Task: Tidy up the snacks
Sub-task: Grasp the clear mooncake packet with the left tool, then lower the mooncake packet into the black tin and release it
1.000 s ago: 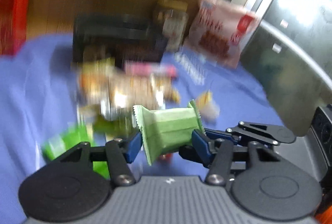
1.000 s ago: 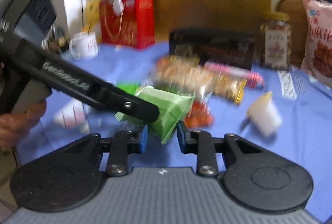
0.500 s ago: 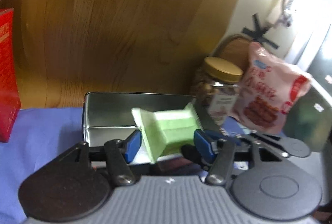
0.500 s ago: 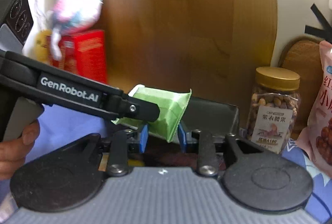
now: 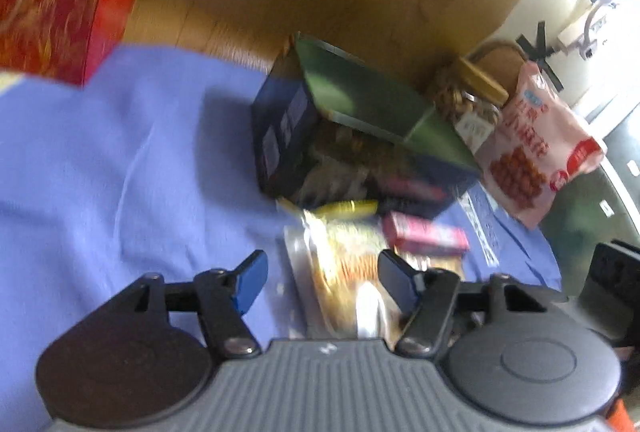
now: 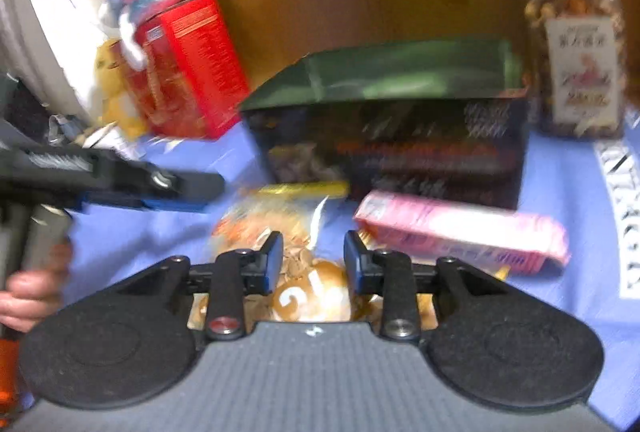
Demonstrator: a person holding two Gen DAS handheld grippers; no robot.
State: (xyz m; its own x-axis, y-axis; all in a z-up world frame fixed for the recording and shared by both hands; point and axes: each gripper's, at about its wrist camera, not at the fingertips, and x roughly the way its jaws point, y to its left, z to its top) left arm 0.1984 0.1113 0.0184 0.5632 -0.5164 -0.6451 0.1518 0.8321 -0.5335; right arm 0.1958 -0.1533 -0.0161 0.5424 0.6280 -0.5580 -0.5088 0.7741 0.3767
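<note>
Currently, both views are motion-blurred, and almost no writing resolves. The jar of nuts (image 6: 574, 47), upper right in the right wrist view, carries a white label with characters too smeared to read. The pink bag (image 5: 536, 147), right of centre in the left wrist view, shows red characters, also illegible. White lettering printed on the blue tablecloth (image 6: 568, 183) is cut off at the right edge. Small print on the red box (image 6: 192, 67), upper left, cannot be made out.

The left hand-held gripper (image 5: 320, 282) has its blue pads apart with nothing between them; the right hand-held gripper (image 6: 313, 260) likewise stands apart and empty. Both hang over a clear bag of biscuits (image 6: 272, 228) lying on the table, its lower part hidden behind the gripper bodies. A pink packet (image 6: 460, 228) lies just right of that bag, in front of the dark open tin (image 6: 396, 147). The tin's contents are not discernible. A hand (image 6: 28, 292) is cut off at the lower left edge.
</note>
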